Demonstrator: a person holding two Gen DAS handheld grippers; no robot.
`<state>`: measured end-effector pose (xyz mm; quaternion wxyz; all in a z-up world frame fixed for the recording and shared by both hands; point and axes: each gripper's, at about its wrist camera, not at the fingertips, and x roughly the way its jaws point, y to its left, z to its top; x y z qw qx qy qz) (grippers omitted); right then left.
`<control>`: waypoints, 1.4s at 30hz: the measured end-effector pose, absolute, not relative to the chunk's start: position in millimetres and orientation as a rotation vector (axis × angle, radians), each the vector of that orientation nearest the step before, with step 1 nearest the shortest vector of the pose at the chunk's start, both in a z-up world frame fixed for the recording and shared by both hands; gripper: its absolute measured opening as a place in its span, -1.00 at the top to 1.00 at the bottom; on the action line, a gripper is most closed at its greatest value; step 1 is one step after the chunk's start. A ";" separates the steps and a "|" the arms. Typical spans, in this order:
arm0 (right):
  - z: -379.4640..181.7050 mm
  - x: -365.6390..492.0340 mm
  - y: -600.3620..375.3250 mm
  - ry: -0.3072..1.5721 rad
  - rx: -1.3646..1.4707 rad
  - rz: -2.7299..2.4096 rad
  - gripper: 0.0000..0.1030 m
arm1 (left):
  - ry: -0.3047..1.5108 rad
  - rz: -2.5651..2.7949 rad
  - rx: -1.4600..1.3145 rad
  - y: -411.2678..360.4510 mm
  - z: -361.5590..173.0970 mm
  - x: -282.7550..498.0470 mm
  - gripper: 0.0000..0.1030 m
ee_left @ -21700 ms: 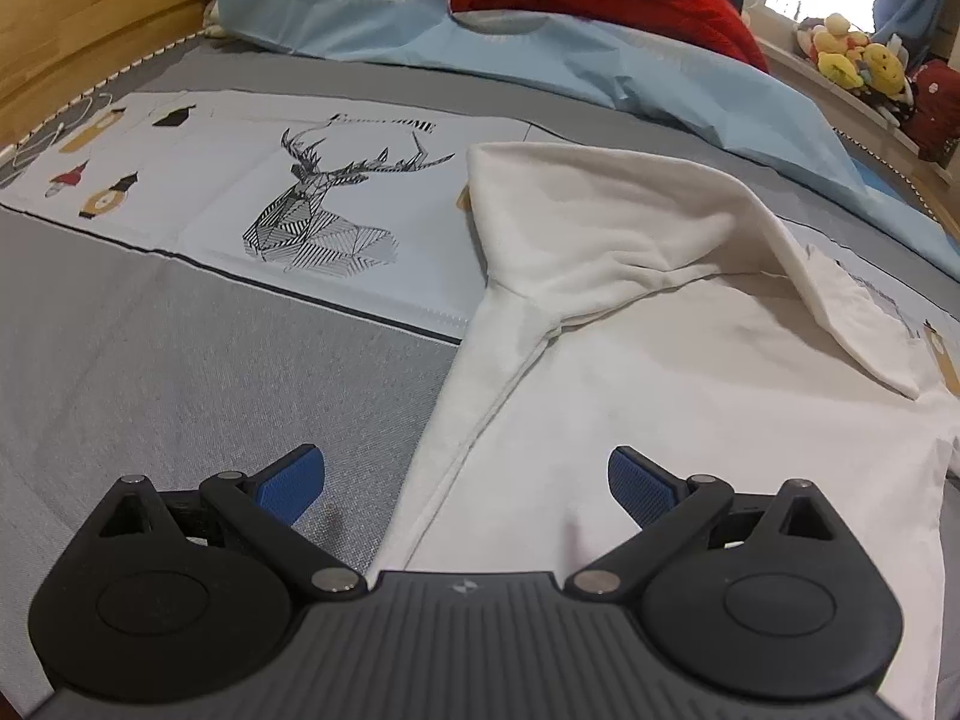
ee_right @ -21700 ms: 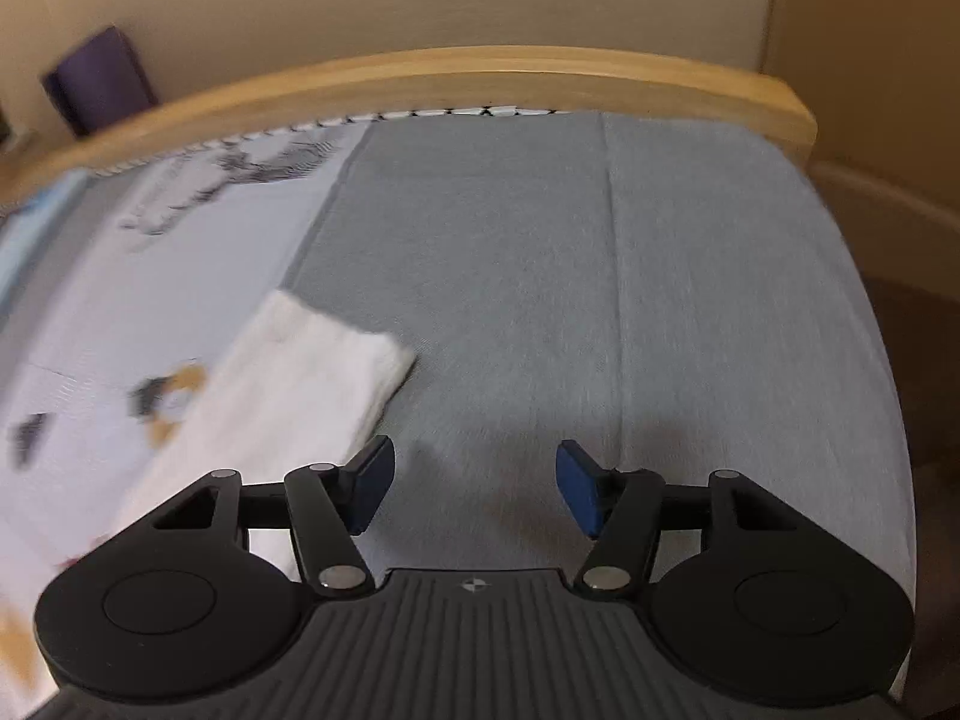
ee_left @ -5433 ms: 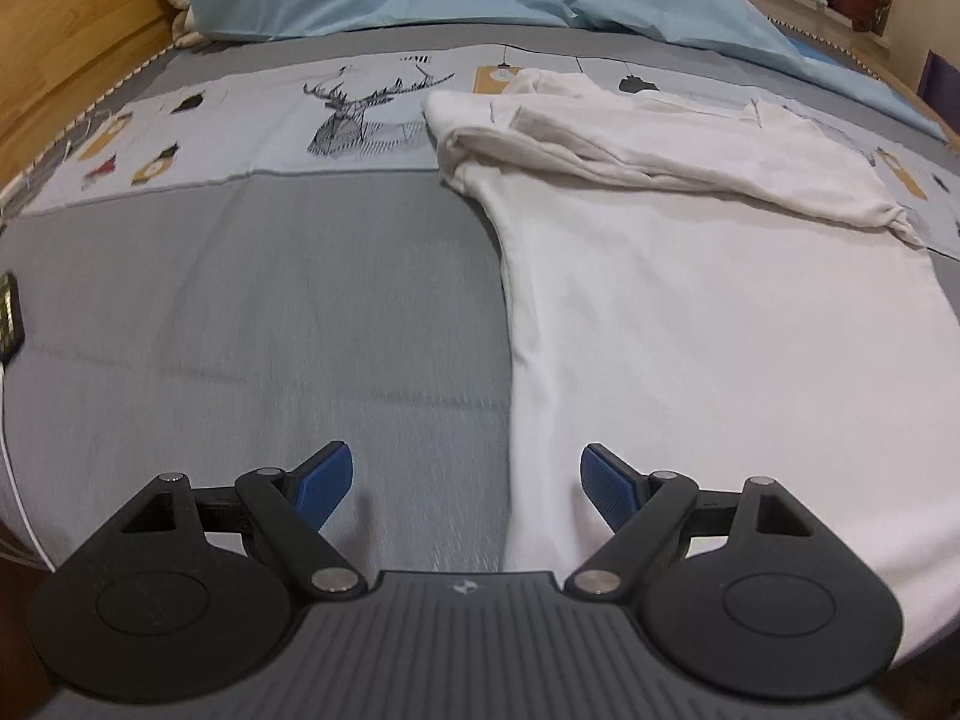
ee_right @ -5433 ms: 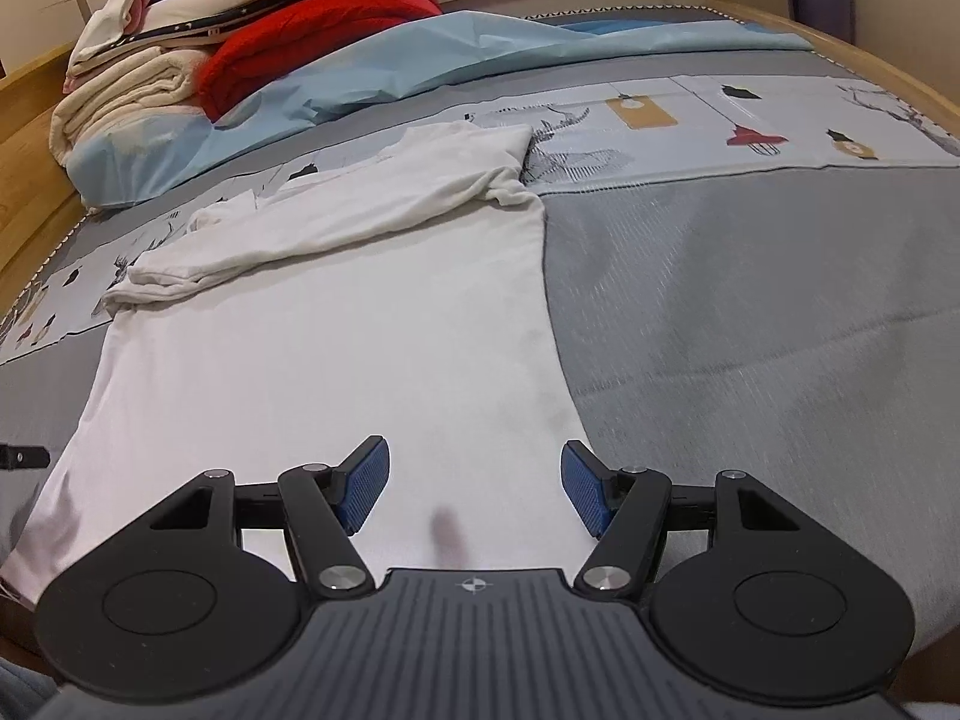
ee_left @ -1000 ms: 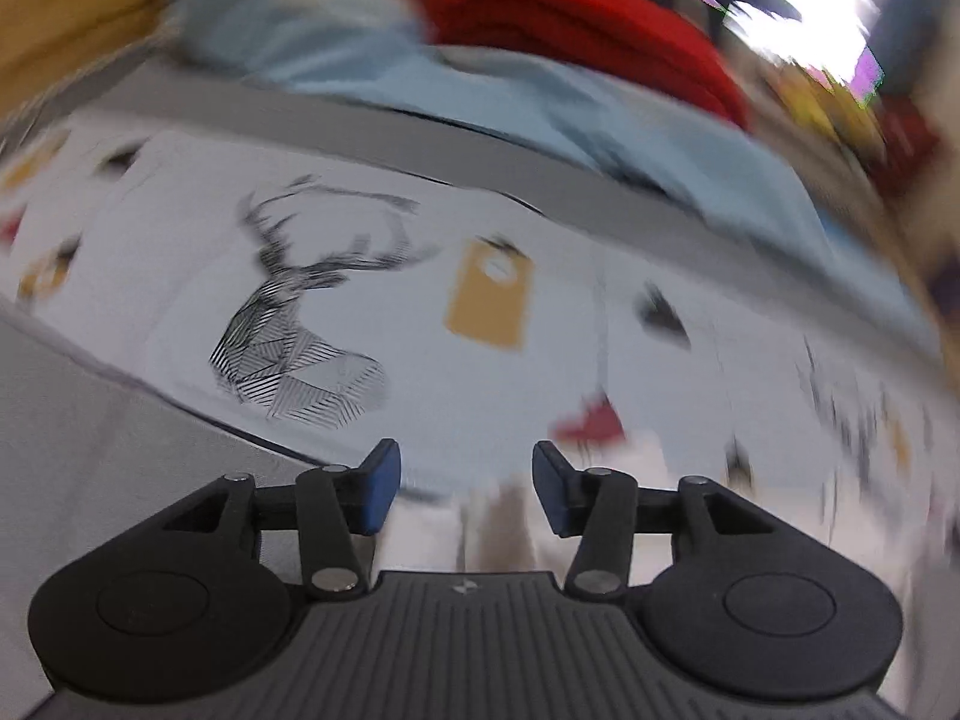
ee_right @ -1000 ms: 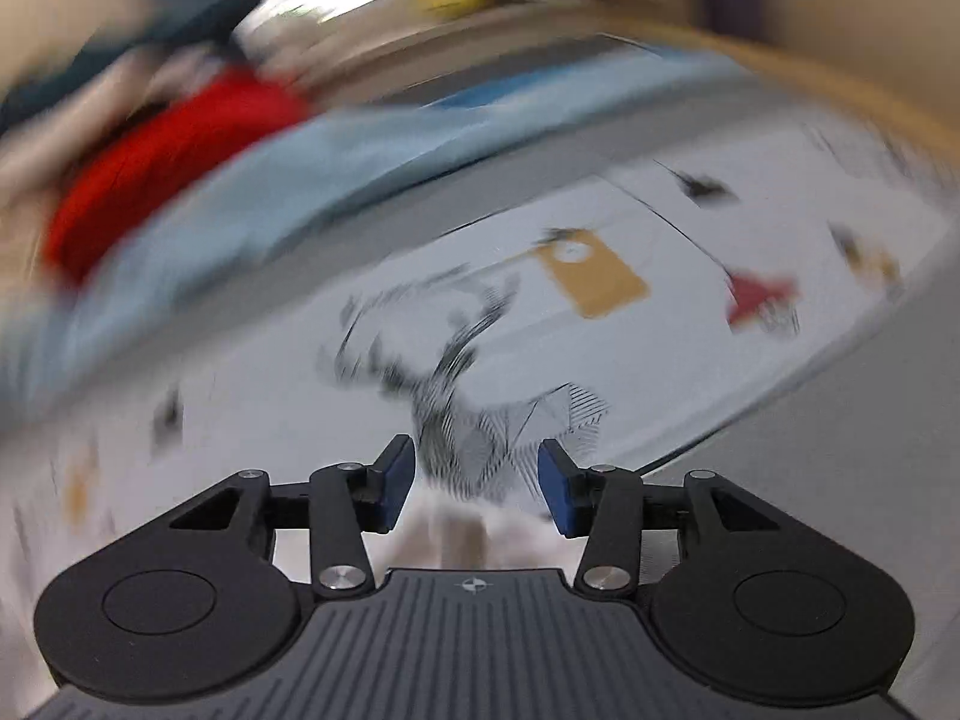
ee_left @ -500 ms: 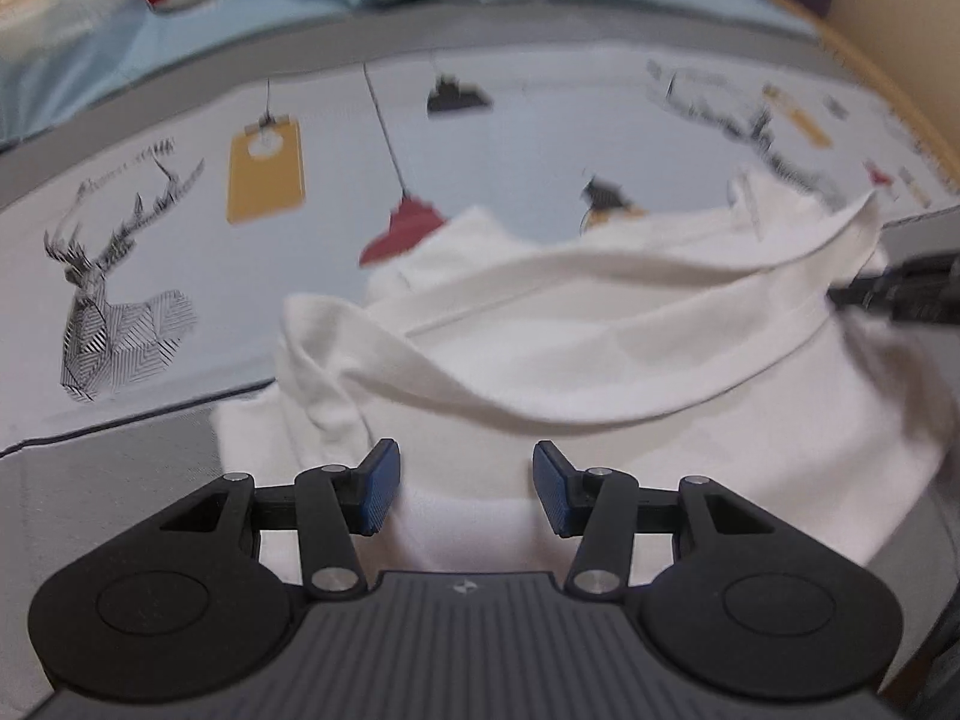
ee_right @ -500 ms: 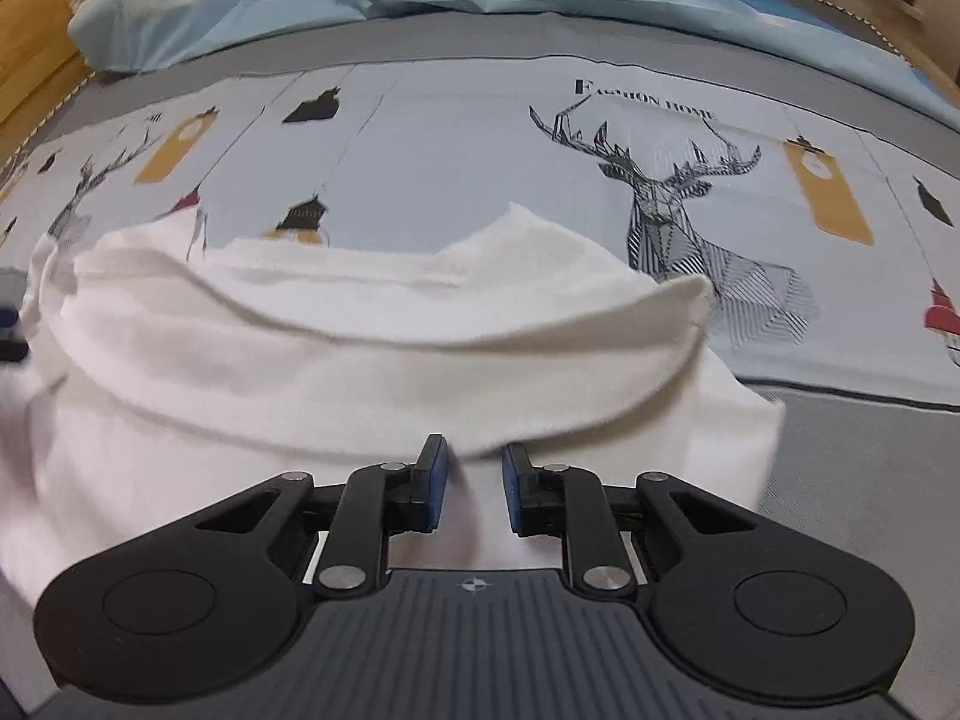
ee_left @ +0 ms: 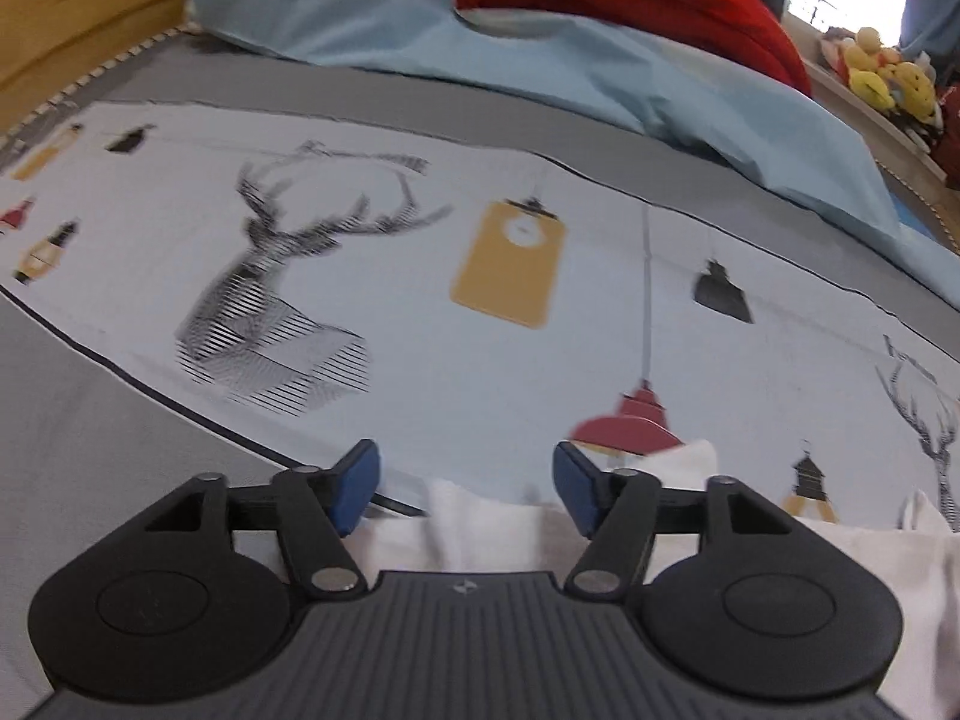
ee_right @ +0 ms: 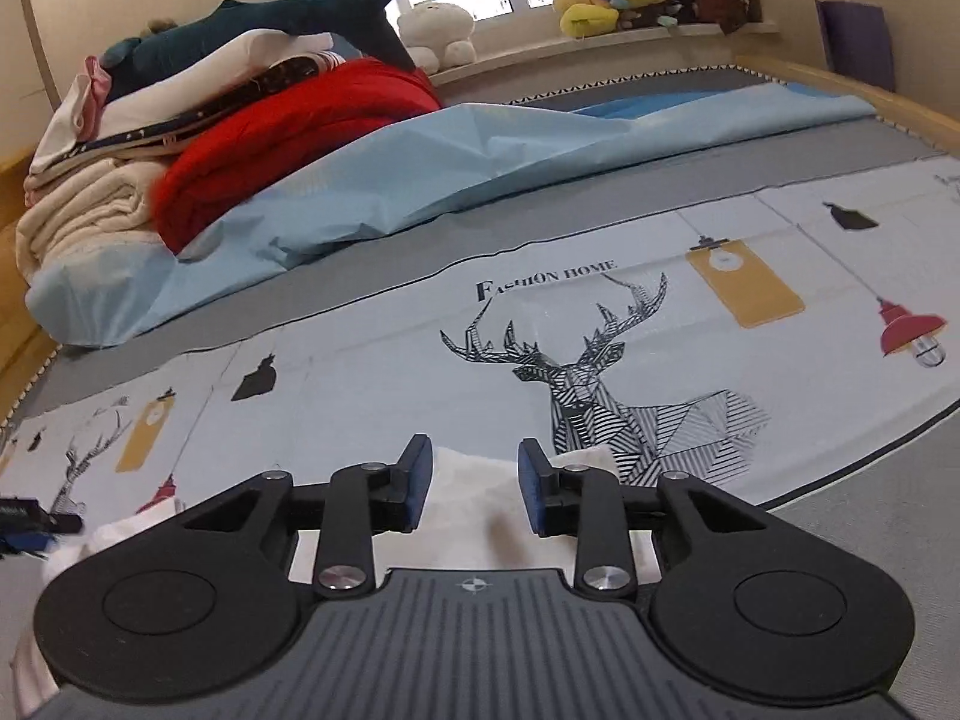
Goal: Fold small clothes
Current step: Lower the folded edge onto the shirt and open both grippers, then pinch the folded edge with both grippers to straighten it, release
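On the bed, the white garment lies just below the deer print (blurred on the left); left gripper wide open, right gripper partly open, both empty, over it

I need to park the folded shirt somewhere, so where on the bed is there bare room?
Bare room: the printed sheet band between the white shirt and the light blue duvet, plus the grey strip right of the shirt. Crowded: the red blanket pile behind.
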<state>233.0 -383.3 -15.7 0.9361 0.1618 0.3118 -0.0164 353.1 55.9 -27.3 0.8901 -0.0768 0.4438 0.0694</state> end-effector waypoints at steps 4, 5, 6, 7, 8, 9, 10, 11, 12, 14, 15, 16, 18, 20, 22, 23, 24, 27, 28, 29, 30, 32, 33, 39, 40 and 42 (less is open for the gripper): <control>-11.0 229.1 -385.4 0.674 0.313 -0.056 0.23 | 0.892 0.154 -0.159 71.1 -7.9 339.9 -0.51; -8.6 226.9 -387.4 0.682 0.320 -0.056 0.19 | 0.888 0.149 -0.166 76.3 -3.1 334.9 -0.56; -6.0 223.4 -388.6 0.686 0.326 -0.052 0.17 | 0.885 0.142 -0.168 80.7 2.0 328.5 -0.59; -2.9 218.5 -389.8 0.687 0.327 -0.047 0.17 | 0.882 0.132 -0.164 85.1 5.9 320.9 -0.59; -0.2 212.7 -390.5 0.684 0.323 -0.044 0.16 | 0.883 0.122 -0.152 88.5 9.3 311.5 -0.60; 4.3 204.0 -390.2 0.681 0.310 -0.040 0.13 | 0.890 0.112 -0.139 91.4 11.2 301.2 -0.60; 8.1 195.8 -388.8 0.681 0.291 -0.036 0.12 | 0.904 0.093 -0.126 95.0 13.0 286.7 -0.60; 13.1 182.1 -386.3 0.681 0.259 -0.030 0.08 | 0.917 0.074 -0.118 97.4 14.2 273.1 -0.60; 17.4 169.6 -383.4 0.679 0.229 -0.027 0.02 | 0.932 0.054 -0.107 98.4 14.9 259.6 -0.60; 25.9 140.2 -375.5 0.679 0.167 -0.009 -0.08 | 0.943 0.014 -0.077 100.0 19.4 226.0 -0.62; 29.1 127.9 -372.2 0.680 0.147 0.000 -0.12 | 0.938 0.001 -0.074 101.1 19.1 209.4 -0.64; 30.5 111.7 -369.6 0.679 0.128 0.014 -0.14 | 0.935 -0.015 -0.082 102.5 18.0 189.8 -0.67; 28.5 82.7 -370.1 0.689 0.132 0.025 -0.15 | 0.960 -0.071 -0.115 103.8 9.8 159.3 -0.67; 20.6 56.2 -375.1 0.713 0.169 0.027 -0.15 | 1.008 -0.110 -0.132 101.5 -4.2 141.2 -0.67; 10.1 39.2 -382.0 0.753 0.210 0.001 -0.15 | 1.024 -0.107 -0.095 94.4 -16.4 133.3 -0.65; 4.6 33.6 -385.6 0.780 0.224 -0.020 -0.15 | 1.028 -0.106 -0.062 91.0 -20.9 132.9 -0.59; 1.4 30.3 -388.0 0.794 0.228 -0.034 -0.15 | 1.029 -0.108 -0.037 87.9 -25.3 132.4 -0.54; -4.3 26.7 -396.1 0.805 0.255 -0.063 -0.15 | 1.039 -0.127 -0.029 86.6 -32.0 132.2 -0.38; -5.9 24.9 -399.7 0.807 0.269 -0.073 -0.15 | 1.032 -0.139 -0.032 86.0 -31.1 132.1 -0.38; -7.7 23.3 -402.9 0.814 0.281 -0.084 -0.15 | 1.020 -0.153 -0.028 84.5 -29.4 130.9 -0.38; -10.3 22.6 -406.5 0.824 0.294 -0.081 -0.15 | 1.004 -0.166 -0.020 82.1 -27.3 129.2 -0.38; -16.3 20.3 -412.7 0.851 0.308 -0.069 -0.15 | 0.971 -0.200 0.001 76.4 -23.1 124.7 -0.38; -18.9 19.8 -414.6 0.859 0.302 -0.077 -0.15 | 0.959 -0.216 0.011 73.5 -22.1 123.4 -0.38; -29.6 27.3 -416.4 0.891 0.253 -0.076 -0.14 | 0.998 -0.273 0.079 54.9 -32.5 129.6 -0.41; -30.4 30.4 -413.0 0.888 0.239 -0.071 -0.14 | 1.006 -0.275 0.091 52.7 -35.5 131.2 -0.41; -31.3 38.2 -407.3 0.881 0.219 -0.058 -0.14 | 1.014 -0.279 0.100 50.4 -40.2 133.0 -0.36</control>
